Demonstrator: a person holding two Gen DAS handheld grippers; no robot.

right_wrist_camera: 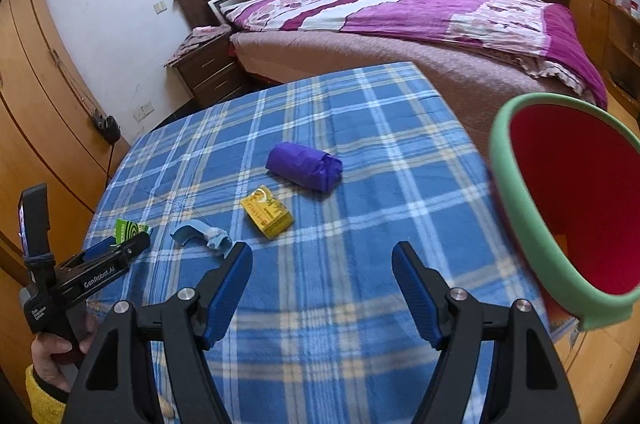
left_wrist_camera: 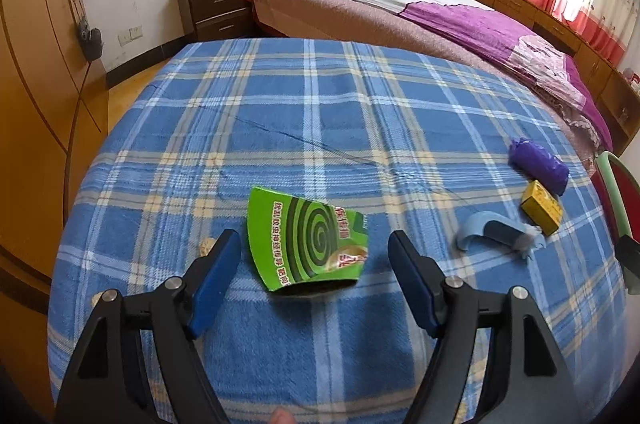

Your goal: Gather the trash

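Jaws of left gripper [left_wrist_camera: 314, 244] spread, flanking green wrapper [left_wrist_camera: 306, 240]

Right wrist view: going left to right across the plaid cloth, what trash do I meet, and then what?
Green mosquito-coil pack → torn light-blue piece → yellow box → purple bundle → red bin with green rim at the far right.
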